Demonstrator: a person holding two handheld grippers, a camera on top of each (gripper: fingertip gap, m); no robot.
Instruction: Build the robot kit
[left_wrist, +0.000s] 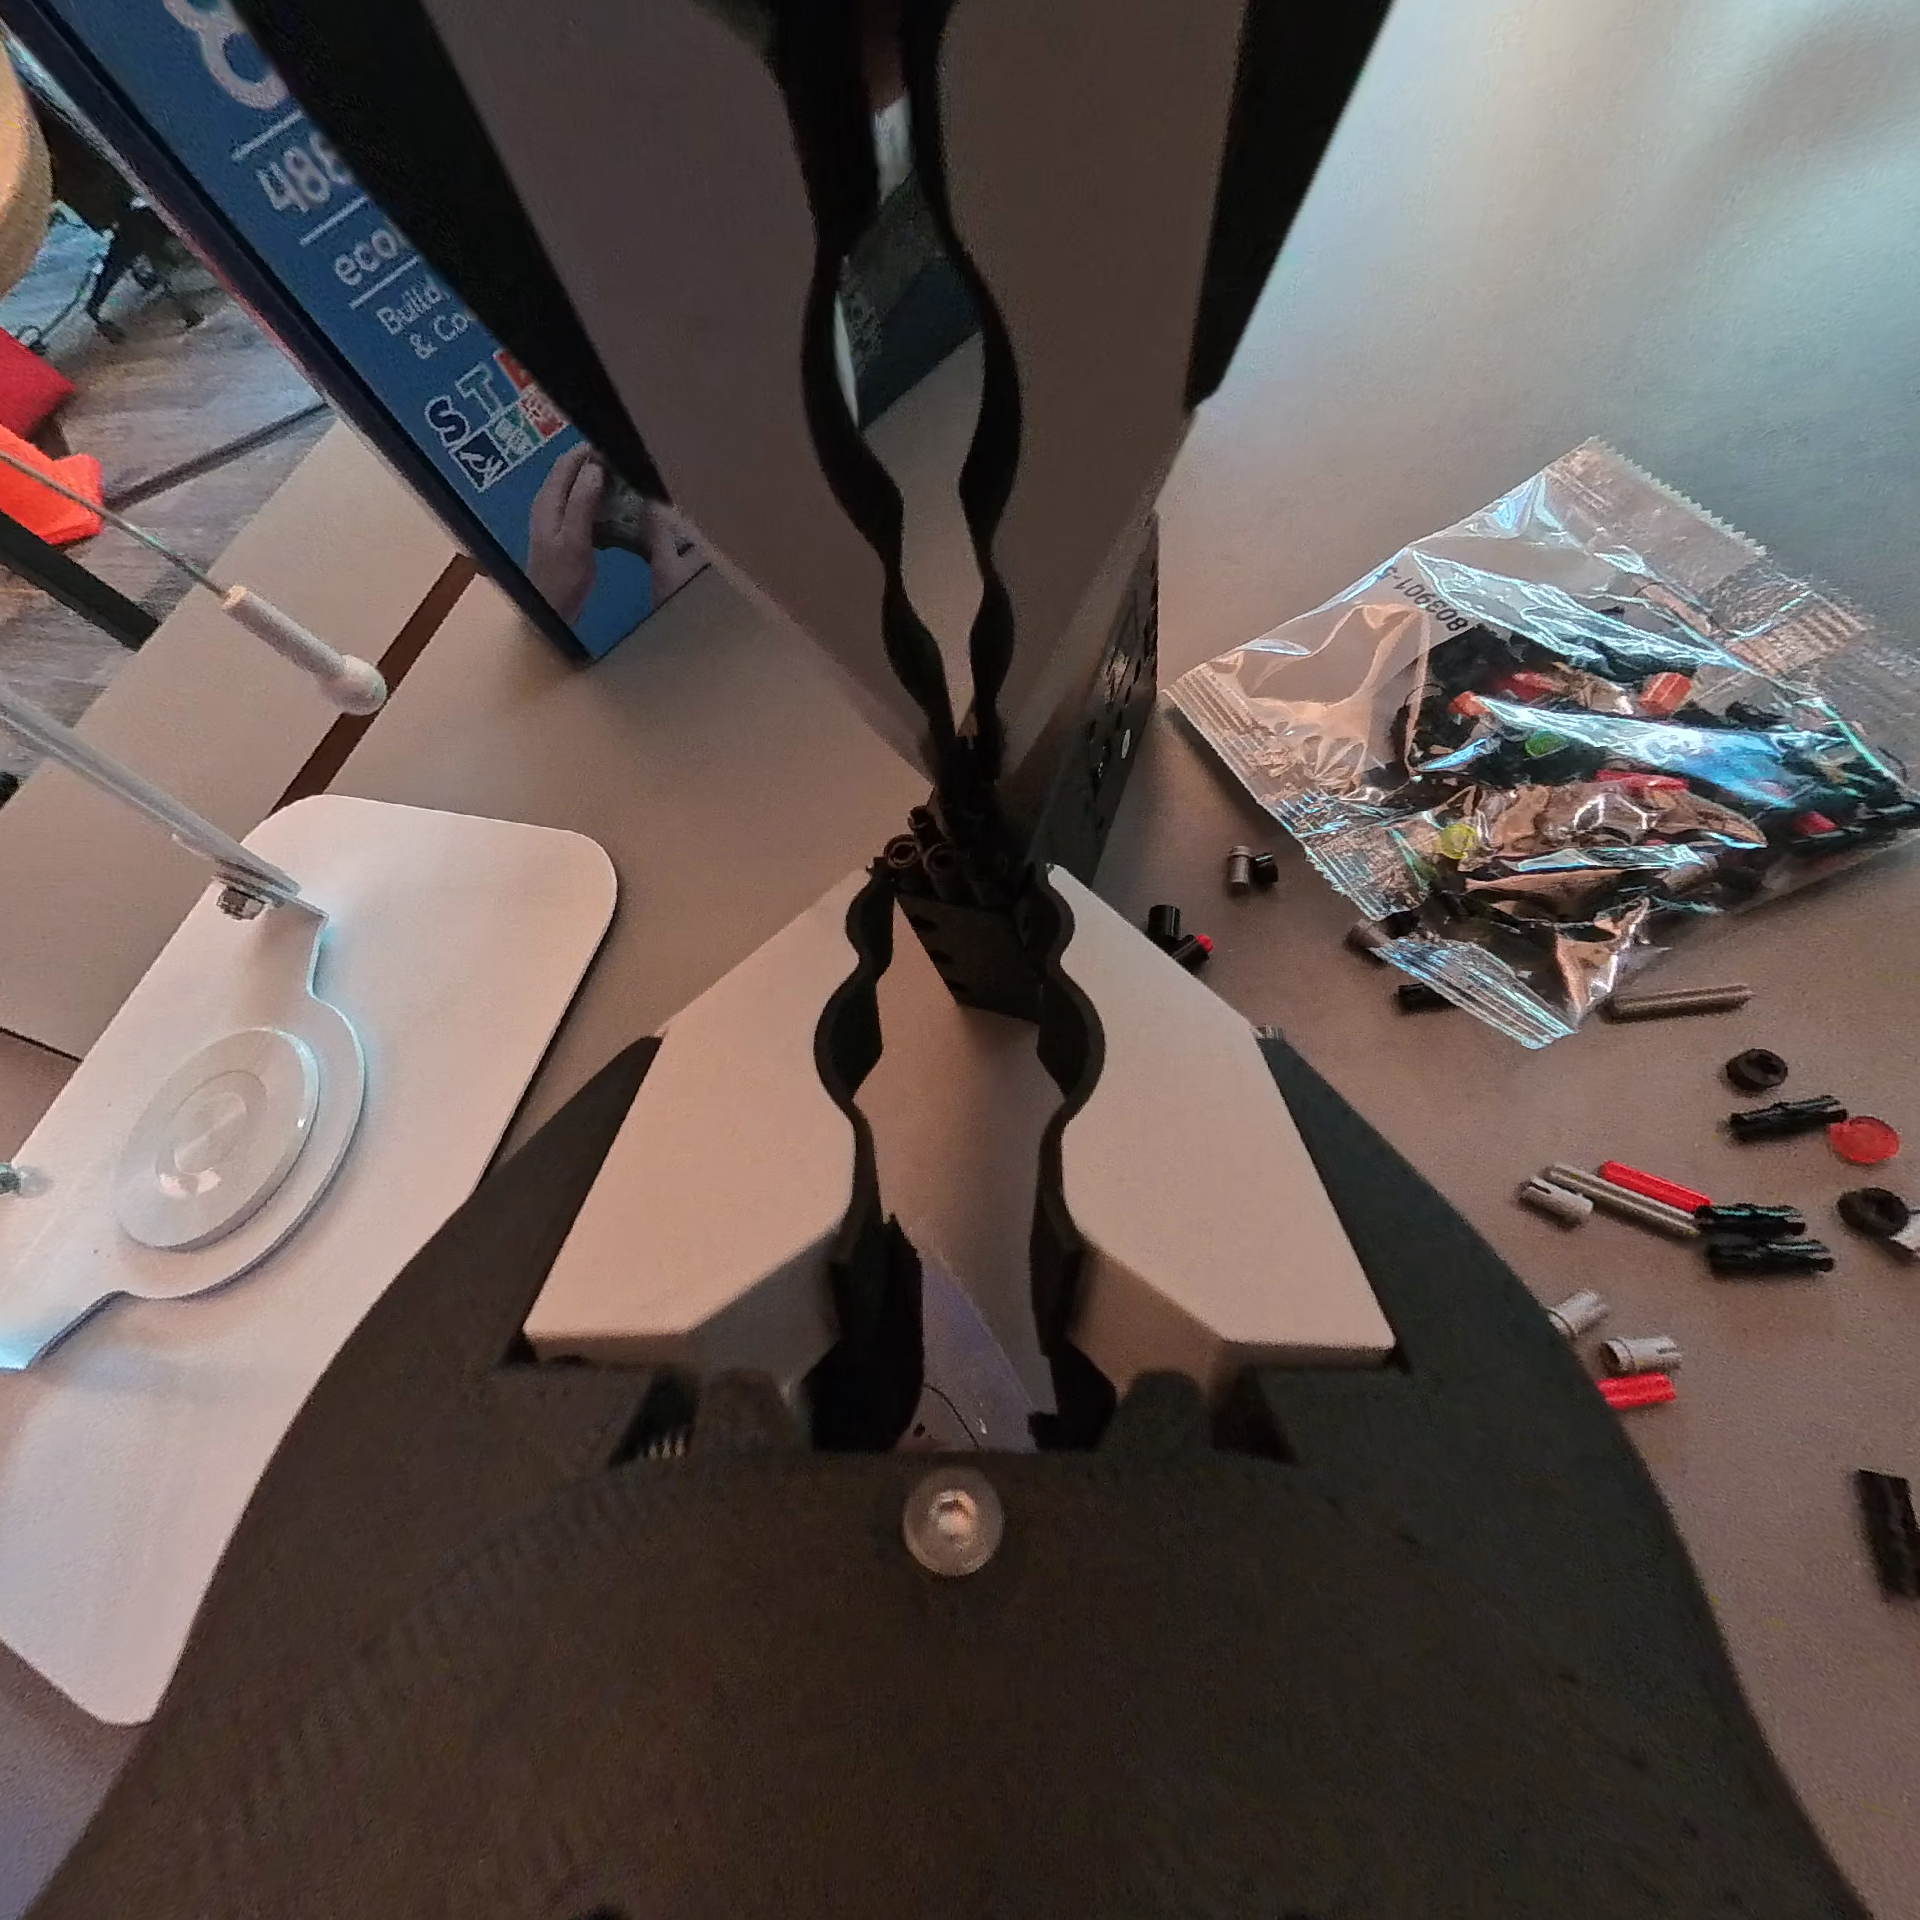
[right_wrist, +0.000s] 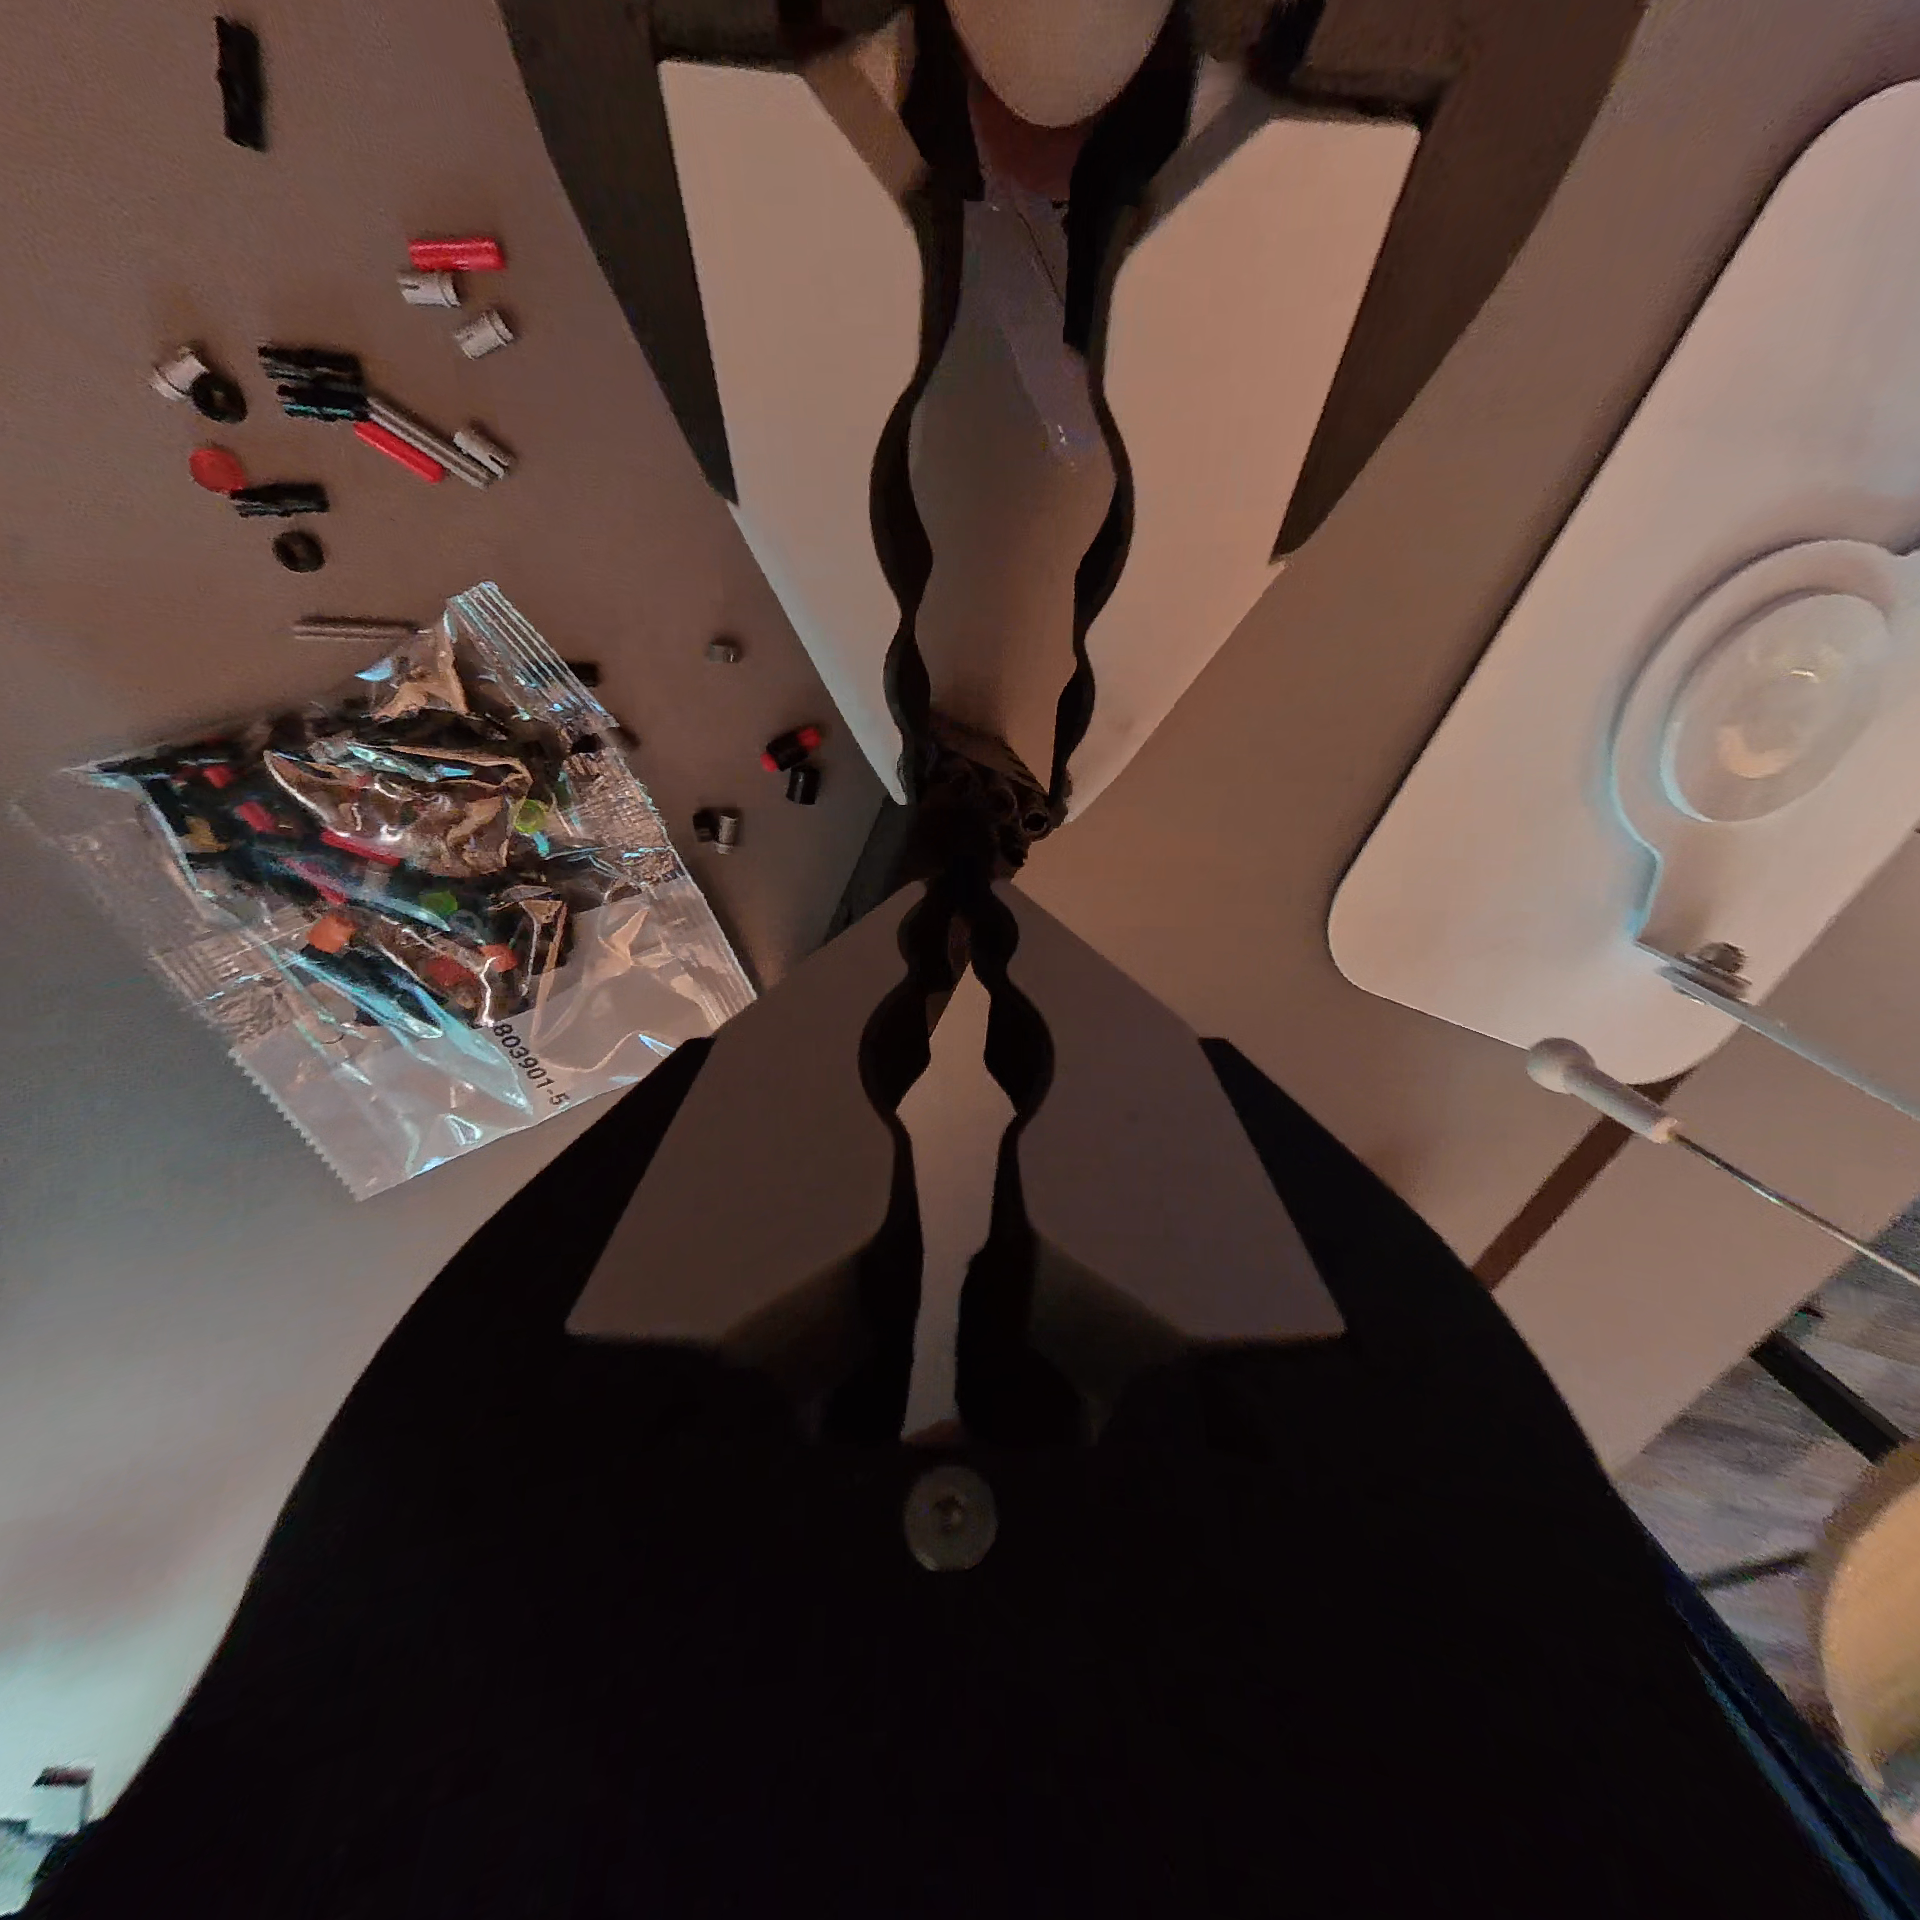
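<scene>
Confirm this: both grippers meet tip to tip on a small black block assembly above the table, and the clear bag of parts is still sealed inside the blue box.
One thing is wrong. The clear bag of parts lies out on the table, apart from the blue box, as the left wrist view shows. The left gripper and right gripper do meet on the black block assembly.

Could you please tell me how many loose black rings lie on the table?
2: one black ring just beyond the red disc, another just nearer than it. The bag may hide more.
</scene>
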